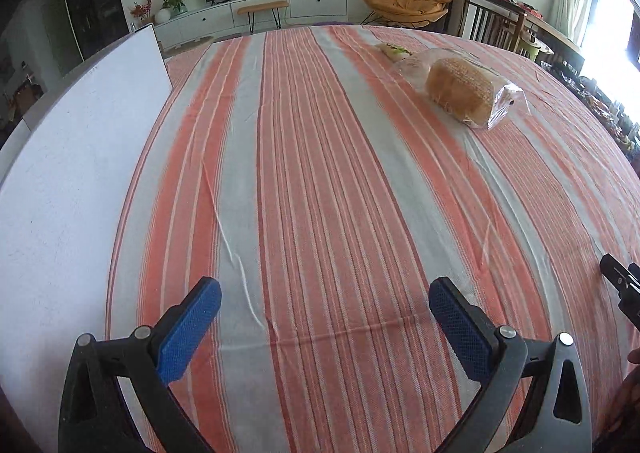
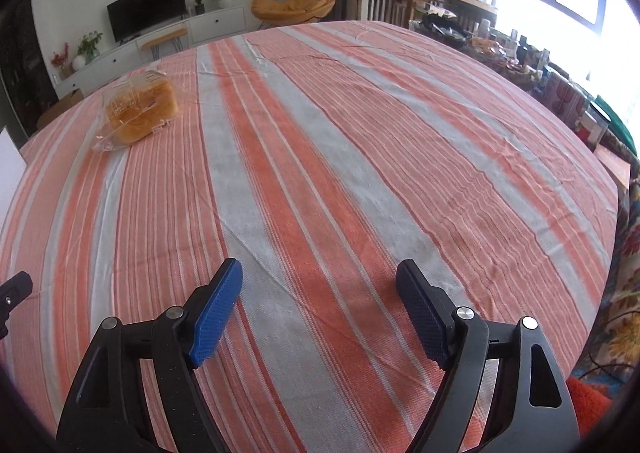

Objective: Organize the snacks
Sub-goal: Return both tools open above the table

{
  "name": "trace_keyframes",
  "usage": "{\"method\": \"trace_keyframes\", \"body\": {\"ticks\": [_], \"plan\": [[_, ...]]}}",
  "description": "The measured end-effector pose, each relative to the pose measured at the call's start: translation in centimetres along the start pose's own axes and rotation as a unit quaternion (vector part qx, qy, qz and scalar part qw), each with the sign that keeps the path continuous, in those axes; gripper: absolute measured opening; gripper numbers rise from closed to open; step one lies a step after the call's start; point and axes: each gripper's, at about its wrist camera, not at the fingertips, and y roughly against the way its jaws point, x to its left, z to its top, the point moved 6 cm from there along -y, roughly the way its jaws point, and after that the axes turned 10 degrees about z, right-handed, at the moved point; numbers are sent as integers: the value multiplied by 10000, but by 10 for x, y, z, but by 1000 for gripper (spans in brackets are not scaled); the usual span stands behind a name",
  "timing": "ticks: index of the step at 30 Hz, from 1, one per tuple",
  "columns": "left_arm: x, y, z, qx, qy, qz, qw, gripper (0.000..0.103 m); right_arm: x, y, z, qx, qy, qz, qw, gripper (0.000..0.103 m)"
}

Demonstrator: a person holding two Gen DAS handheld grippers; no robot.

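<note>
My left tongs (image 1: 325, 299) stood wide with nothing in them, and my right tongs (image 2: 319, 279) were wide and empty too. Both pointed down at the big striped cloth (image 1: 320, 173), near its front edge.

The bun in its clear bag (image 1: 460, 95) lay far up the cloth, well apart from both. I thought the bag was the tricky part: it looked thin and slippery, so the tongs could pinch only plastic and the bun could slide out, or squash if I squeezed hard. A smaller wrapped sandwich (image 1: 394, 51) lay just behind the bun, so a push could knock it.

A white board (image 1: 80, 157) lay on the left side. Nothing stood between my tongs and the snacks.
</note>
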Motion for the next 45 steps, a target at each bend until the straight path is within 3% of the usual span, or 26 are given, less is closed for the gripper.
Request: {"method": "trace_keyframes", "body": {"ticks": [5,45], "plan": [[3,1,0,-185,18,76,9998,103,1,0,0,7,2,16,10000,84],[6,-3,5,-151,18,3,9999,103,1,1,-1,16,1,24,10000,86]]}}
